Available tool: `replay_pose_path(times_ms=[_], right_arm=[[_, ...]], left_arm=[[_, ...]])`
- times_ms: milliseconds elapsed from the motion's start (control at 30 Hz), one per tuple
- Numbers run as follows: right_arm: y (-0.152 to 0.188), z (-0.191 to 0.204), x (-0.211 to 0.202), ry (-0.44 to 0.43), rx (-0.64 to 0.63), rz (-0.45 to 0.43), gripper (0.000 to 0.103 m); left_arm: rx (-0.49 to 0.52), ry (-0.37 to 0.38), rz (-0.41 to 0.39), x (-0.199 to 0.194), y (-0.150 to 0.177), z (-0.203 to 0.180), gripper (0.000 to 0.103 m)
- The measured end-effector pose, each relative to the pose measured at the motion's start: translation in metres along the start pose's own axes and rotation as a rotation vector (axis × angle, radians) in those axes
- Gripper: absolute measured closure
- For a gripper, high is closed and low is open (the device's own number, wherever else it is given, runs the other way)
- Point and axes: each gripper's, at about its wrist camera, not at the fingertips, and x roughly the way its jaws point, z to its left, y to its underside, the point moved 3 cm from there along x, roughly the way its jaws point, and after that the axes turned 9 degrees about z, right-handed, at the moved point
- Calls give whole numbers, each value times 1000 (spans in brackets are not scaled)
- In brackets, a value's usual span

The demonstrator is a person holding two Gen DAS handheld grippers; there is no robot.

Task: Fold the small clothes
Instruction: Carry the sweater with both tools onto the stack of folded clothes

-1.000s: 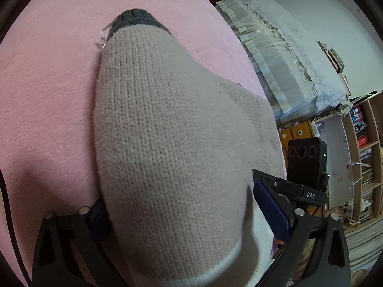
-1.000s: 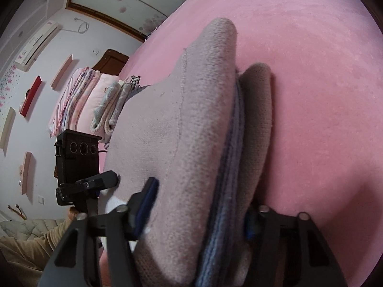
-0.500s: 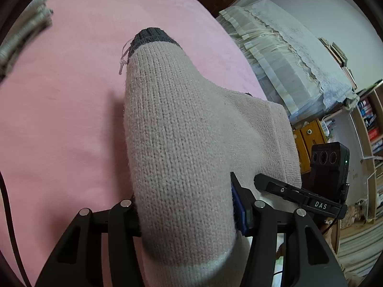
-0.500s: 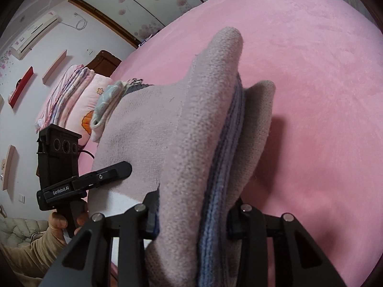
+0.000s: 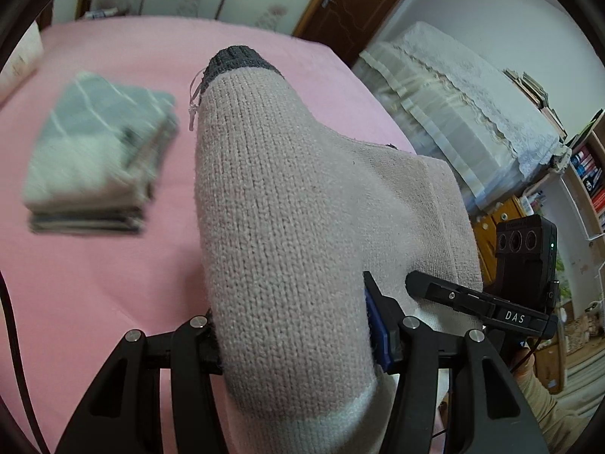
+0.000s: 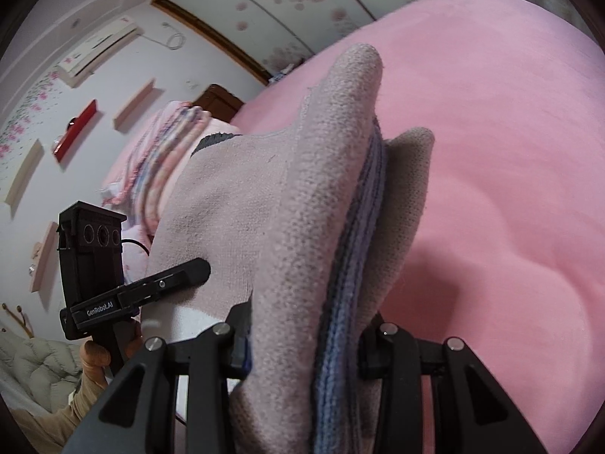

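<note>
Pale pink-beige knitted garment w/ dark grey cuff and blue-striped inner layer (image 5: 287,227) is bunched and held up above the pink fleece bed cover (image 5: 94,283), spanning both tongs.

Left tongs (image 5: 295,336): closed on one thick fold of the garment, pads pressing from both sides; the grey cuff end sticks out beyond the tongs, away from camera.

Right tongs (image 6: 302,348): clamped on the other fold of the garment, blue-striped layer sandwiched in the middle. In the left-wrist view the right tongs sit just right of the garment, one finger (image 5: 472,299) lying on the knit.

Relative to garment: blurred stack of folded grey/white cloths (image 5: 94,159) lies on the bed cover to its left, apart from it.

Hard to make out: garment's lower edge is cut off by both frames; the garment's overall shape is unclear; the clear plastic tag loop (image 5: 193,106) by the cuff is faint; a hand (image 6: 94,355) is partly hidden behind the left handle.
</note>
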Motion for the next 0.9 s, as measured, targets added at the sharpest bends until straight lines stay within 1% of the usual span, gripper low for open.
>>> replay_pose_path(times_ms=[100, 233, 333, 433, 567, 667, 767, 900], right_arm=[[-23, 33, 25, -23, -23, -7, 65], [-60, 72, 65, -40, -41, -14, 65], [-92, 94, 99, -47, -42, -21, 65], [-130, 111, 135, -46, -30, -24, 65], [-178, 125, 184, -54, 14, -25, 65], [-200, 124, 211, -46, 40, -27, 65], [-216, 115, 240, -26, 61, -17, 65], [-225, 94, 278, -22, 131, 9, 65]], left_arm=[[8, -27, -30, -32, -17, 27, 49], [6, -35, -66, -67, -52, 80, 49], [-3, -31, -75, -80, -86, 125, 48], [-20, -20, -60, -85, -126, 174, 47], [-64, -14, -32, -83, -179, 235, 46], [-105, -29, -23, -73, -207, 274, 43], [-134, -40, -5, -53, -227, 308, 42], [-177, -41, 28, -21, -237, 345, 42]])
